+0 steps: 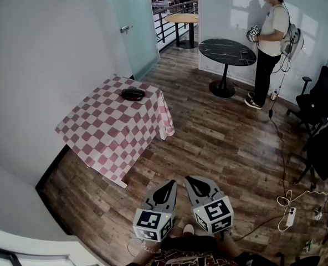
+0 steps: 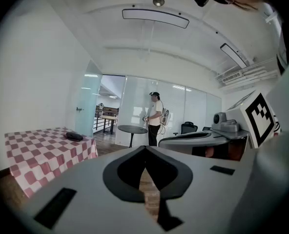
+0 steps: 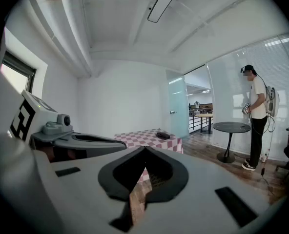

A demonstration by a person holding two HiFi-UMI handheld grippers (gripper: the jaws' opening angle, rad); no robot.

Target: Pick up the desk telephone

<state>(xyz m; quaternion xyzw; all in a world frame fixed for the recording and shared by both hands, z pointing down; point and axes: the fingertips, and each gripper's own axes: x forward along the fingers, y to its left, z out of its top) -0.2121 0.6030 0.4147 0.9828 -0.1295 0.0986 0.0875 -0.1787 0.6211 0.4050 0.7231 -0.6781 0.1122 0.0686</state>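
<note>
The desk telephone (image 1: 133, 93) is a low black unit lying near the far edge of a table under a red-and-white checkered cloth (image 1: 106, 132). It also shows small in the left gripper view, telephone (image 2: 74, 136), and in the right gripper view, telephone (image 3: 163, 135). Both grippers hang close to my body, well short of the table, over the wooden floor. My left gripper (image 1: 171, 183) has its jaws closed tip to tip with nothing in them, left gripper (image 2: 145, 147). My right gripper (image 1: 189, 179) sits beside it, equally shut and empty, right gripper (image 3: 144, 147).
A person (image 1: 270, 43) stands at the back right beside a round black pedestal table (image 1: 227, 51). Black office chairs (image 1: 319, 101) line the right side, with cables and a power strip (image 1: 290, 218) on the floor. A white wall runs along the left of the checkered table.
</note>
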